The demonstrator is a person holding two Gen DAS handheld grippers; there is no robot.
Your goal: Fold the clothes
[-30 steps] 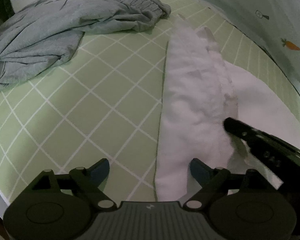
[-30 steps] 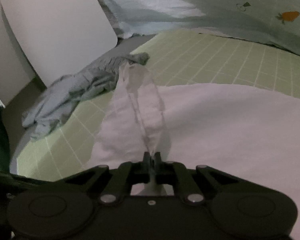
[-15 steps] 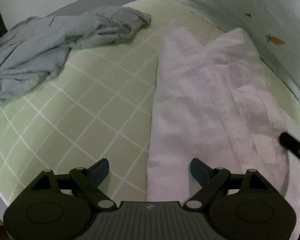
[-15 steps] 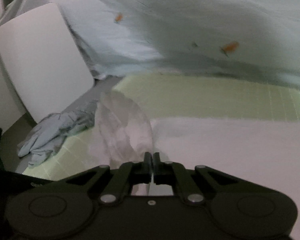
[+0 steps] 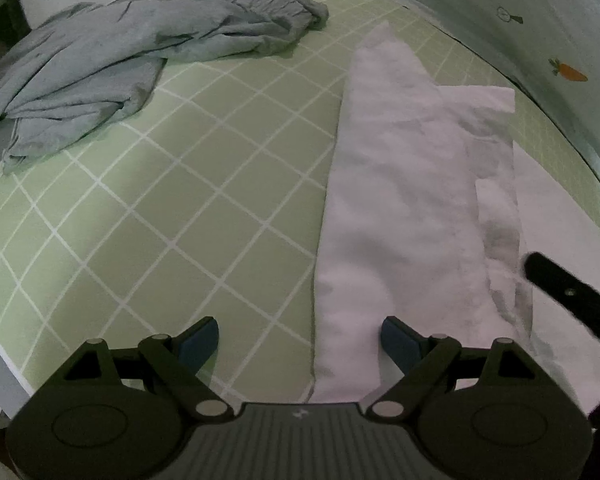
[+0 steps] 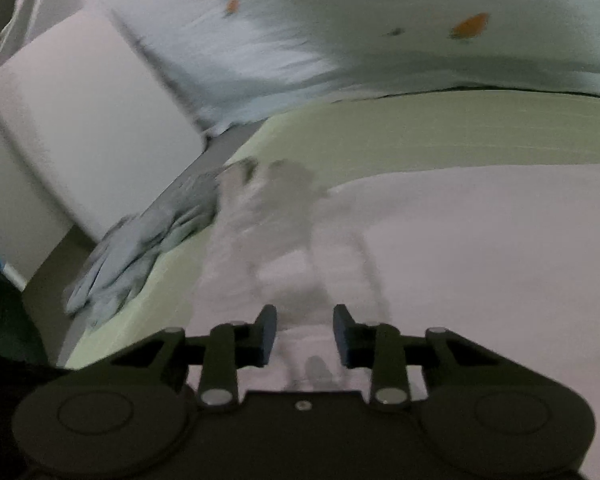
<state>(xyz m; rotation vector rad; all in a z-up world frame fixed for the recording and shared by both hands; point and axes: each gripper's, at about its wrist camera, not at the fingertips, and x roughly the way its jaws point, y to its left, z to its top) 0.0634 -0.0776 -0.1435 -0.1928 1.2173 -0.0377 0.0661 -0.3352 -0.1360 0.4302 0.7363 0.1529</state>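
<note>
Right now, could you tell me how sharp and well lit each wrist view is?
Left wrist view: dim but sharp; the checked green sheet, white garment and grey garment read clearly, with fisheye bending at the edges. Right wrist view: equally dim and motion-blurred; the white garment's raised fold and carrot-print cover smear, while the gripper stays crisp.

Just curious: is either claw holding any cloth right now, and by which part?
No. The right gripper has just opened off the white garment; the left gripper is open, empty.

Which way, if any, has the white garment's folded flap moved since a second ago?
Yes. The flap has swung away from the grey garment toward the carrot-print cover, and lies flatter.
</note>
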